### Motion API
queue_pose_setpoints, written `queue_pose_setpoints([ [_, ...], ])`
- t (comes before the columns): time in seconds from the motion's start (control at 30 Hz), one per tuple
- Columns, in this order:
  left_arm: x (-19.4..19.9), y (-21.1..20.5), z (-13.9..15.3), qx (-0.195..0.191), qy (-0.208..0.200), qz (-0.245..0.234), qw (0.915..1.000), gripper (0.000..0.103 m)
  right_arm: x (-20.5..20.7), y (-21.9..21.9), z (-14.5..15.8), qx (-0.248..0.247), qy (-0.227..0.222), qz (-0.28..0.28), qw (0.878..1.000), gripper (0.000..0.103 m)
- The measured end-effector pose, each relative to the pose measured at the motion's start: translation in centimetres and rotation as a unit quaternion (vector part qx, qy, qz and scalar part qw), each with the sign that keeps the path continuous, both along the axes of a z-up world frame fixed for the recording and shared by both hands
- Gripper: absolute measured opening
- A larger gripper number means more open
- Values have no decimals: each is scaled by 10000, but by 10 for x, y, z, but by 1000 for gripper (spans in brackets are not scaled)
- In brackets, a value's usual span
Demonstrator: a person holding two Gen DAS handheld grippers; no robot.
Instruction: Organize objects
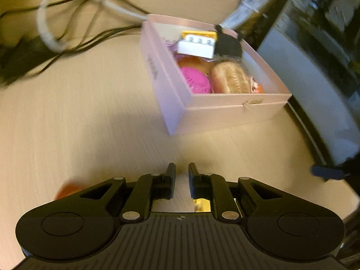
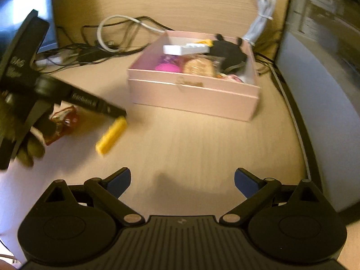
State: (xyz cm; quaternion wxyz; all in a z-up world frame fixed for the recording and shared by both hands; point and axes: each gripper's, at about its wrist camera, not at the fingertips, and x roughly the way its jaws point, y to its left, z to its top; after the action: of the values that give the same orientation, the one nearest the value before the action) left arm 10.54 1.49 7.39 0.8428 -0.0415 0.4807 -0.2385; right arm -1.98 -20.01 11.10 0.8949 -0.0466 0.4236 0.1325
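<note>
Pink box sits on the light wood tabletop toward its far right side, near the right edge, lid off. Contents visible: a white block over a yellow packet, a black item at the far corner, a magenta round piece and a tan ribbed round item toward the near wall.

Left gripper: jaws nearly together, a narrow slit between them, nothing clamped. Right gripper: jaws wide apart, empty, over bare tabletop at the near edge.

Loose items outside the box: a yellow bar lying just beyond the left gripper's tips, and an amber wrapped piece beside it toward the left edge.

Dark and white cables tangled along the far edge; a bundled white cord behind the box
</note>
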Motion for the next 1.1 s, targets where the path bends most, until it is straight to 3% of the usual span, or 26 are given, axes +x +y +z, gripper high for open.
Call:
queue_pose_setpoints([
  [0.07,-11,17,11,-82,-158,596,9981,16,4,4,0,136,-48,174,9997,100],
  [0.2,-46,66,40,41,-661,1808,9813,17,13,16,-3,330,-116,474,9983,103],
  [0.27,-62,84,46,198,-652,2066,9760,17,21,24,-7,392,-98,546,9977,103],
  [0.43,-93,100,40,175,-208,2284,9732,17,37,48,-14,656,8,756,9950,100],
  [0.5,-94,95,30,140,-53,2302,9730,17,40,61,-17,603,6,835,9947,84],
  [0.53,-95,91,24,115,12,2327,9725,17,42,67,-19,581,29,869,9945,70],
  [0.57,-92,88,19,90,52,2332,9724,17,43,72,-21,531,78,921,9943,47],
  [0.63,-90,85,11,42,128,2317,9727,17,46,79,-26,377,198,964,9944,25],
  [0.67,-89,85,9,7,161,2282,9735,17,46,78,-27,326,177,949,9948,21],
  [0.87,-81,63,1,-3,220,1749,9843,19,41,41,-28,4,78,487,9988,19],
  [1.0,-86,29,-2,416,0,942,9947,19,40,8,-27,44,127,79,9999,20],
  [1.03,-88,22,-2,534,-111,791,9954,19,39,1,-27,90,152,-4,9998,27],
  [1.1,-91,8,-3,744,-268,480,9957,20,37,-8,-28,121,141,-163,9997,51],
])
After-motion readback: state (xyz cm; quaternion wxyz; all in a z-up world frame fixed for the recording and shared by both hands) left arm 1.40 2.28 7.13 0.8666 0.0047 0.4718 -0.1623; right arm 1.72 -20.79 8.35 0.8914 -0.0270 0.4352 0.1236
